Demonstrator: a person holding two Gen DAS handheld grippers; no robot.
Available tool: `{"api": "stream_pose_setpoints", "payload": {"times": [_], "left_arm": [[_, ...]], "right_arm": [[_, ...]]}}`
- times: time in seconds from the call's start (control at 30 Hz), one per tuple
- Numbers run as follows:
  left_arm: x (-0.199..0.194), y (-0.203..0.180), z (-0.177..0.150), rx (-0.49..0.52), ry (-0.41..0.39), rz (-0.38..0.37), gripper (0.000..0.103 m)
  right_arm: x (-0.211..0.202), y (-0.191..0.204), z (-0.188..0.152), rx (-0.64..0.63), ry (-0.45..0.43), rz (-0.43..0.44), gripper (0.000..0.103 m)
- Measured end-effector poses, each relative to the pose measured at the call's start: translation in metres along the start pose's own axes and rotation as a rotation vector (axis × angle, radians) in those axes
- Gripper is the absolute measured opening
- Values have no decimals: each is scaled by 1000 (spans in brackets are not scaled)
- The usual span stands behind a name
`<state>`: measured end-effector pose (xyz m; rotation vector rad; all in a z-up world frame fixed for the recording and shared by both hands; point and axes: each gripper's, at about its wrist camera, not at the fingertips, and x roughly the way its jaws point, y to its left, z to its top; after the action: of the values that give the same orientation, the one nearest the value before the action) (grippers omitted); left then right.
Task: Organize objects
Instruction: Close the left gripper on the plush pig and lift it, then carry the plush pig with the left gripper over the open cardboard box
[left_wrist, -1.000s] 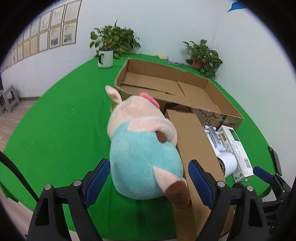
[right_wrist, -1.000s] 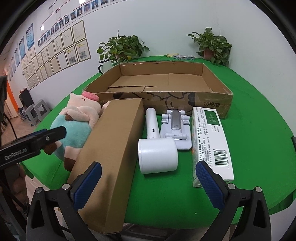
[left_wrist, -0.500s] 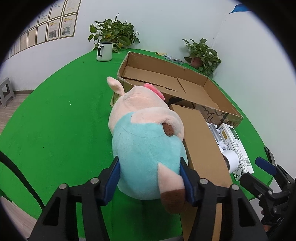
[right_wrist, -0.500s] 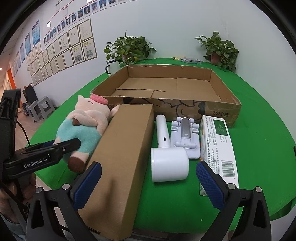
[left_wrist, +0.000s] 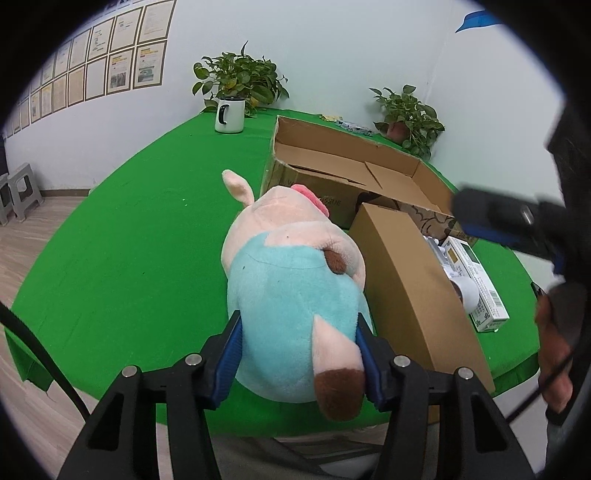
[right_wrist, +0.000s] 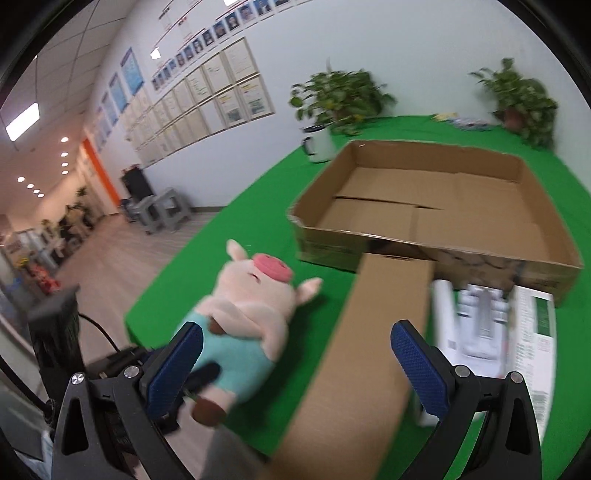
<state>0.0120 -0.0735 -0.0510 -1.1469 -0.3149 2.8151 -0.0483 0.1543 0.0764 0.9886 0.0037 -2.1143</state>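
The green table (left_wrist: 122, 258) carries an open cardboard tray (left_wrist: 369, 173) toward its far edge, a long brown carton (left_wrist: 410, 284) before it, and a plush pig (left_wrist: 295, 295) at the near edge, just beside the carton. The picking-up step is judged to be in hand: the pig's teal body is clamped between the pads of the left gripper (left_wrist: 299, 354). Next, a lift and a carry over the tray's near wall are called for. The right gripper (right_wrist: 295, 365) is held apart above the carton, with nothing gripped. On the tray's front wall, "10" followed by unclear characters can be made out; the barcode on the white-and-green package (left_wrist: 476, 284) is seen, but its text is not legible.
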Motion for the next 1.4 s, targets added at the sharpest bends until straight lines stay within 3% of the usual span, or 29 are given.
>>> {"api": "stream_pose_setpoints", "payload": {"times": [0.27,0.43,0.63,0.93,1.2,1.4], "left_arm": [[-10,7,-17,-3,-14,-7,54],[-8,10,-17,-11,-20,-17,54],[-6,8,-15,9,-28,-8,54],[-2,12,-14,-4,-43,-4,53],[-5,3,-6,24,-72,41,50],[-15,-15,16,87,-141,60,50]], "right_arm": [[66,30,24,32,211,196,102],[96,65,7,-47,344,194,101],[110,76,-8,-39,377,115,100],[109,91,-20,-85,320,54,86],[106,82,-17,-97,274,73,73],[78,84,3,-99,156,91,70]]}}
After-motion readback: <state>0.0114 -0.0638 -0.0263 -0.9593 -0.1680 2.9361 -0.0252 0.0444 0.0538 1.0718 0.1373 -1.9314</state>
